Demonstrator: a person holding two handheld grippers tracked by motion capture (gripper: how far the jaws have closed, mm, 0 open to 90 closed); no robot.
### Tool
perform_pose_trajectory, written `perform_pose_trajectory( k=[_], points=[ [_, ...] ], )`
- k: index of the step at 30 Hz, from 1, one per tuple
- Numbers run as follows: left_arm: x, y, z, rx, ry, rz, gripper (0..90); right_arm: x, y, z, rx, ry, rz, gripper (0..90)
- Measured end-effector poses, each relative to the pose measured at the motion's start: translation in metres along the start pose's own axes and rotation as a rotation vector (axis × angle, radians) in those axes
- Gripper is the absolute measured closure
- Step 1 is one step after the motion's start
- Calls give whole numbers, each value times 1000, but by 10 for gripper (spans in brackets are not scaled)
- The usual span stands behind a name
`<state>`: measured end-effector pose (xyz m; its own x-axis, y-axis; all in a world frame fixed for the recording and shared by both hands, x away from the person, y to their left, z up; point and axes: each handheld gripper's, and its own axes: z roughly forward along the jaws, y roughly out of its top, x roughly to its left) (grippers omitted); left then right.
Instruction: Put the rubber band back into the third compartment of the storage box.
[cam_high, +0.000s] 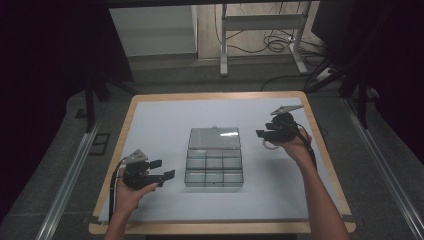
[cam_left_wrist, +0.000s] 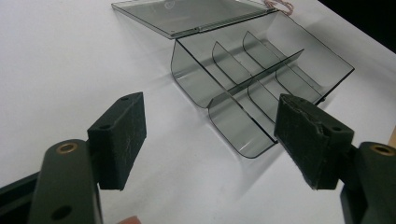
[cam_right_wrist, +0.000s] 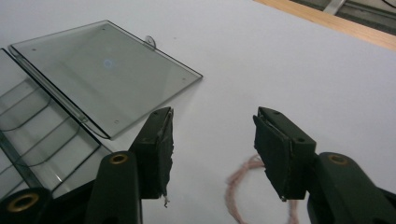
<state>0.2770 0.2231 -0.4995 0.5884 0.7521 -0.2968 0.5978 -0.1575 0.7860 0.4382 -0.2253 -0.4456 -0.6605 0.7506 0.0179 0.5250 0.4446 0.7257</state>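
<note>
A smoky clear plastic compartment box (cam_high: 214, 170) sits at the middle of the white table, its lid (cam_high: 214, 138) folded back flat behind it. The compartments (cam_left_wrist: 261, 79) look empty. A thin pinkish loop of cord or band (cam_right_wrist: 240, 186) lies on the table to the right of the lid. My right gripper (cam_right_wrist: 215, 149) hovers over that loop, open, with nothing pressed between its pads. It stands right of the box (cam_high: 262, 133). My left gripper (cam_left_wrist: 210, 140) is open and empty, pointing at the box's near left corner from the left (cam_high: 166, 168).
The white mat (cam_high: 160, 125) lies on a wooden table with a raised edge (cam_high: 320, 130). Beyond the far edge are a desk frame (cam_high: 260, 30) and cables on the floor. Dark curtains hang on both sides.
</note>
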Motion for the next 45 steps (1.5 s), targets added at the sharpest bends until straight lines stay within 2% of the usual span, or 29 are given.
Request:
perform_pose_trajectory(
  k=[4, 8, 19, 25, 29, 40, 45],
  points=[
    [0, 0, -1, -5, 0, -2, 253, -4, -2, 1, 28, -8, 15, 482],
    [0, 0, -1, -6, -2, -2, 252, -3, -6, 6, 74, -39, -17, 506],
    [0, 0, -1, -5, 3, 0, 250, -7, -10, 19, 147, -45, 8, 552],
    [-1, 0, -1, -3, 0, 3, 249, -8, -13, 29, 189, -56, 43, 580],
    [0, 0, -1, -4, 6, -1, 249, -10, -15, 37, 226, -57, 86, 602],
    [-1, 1, -2, -8, 1, -2, 248, -13, -17, 47, 264, -71, 125, 665],
    [0, 0, -2, -6, 7, -3, 246, -14, -17, 51, 272, -63, 141, 703]
  ],
)
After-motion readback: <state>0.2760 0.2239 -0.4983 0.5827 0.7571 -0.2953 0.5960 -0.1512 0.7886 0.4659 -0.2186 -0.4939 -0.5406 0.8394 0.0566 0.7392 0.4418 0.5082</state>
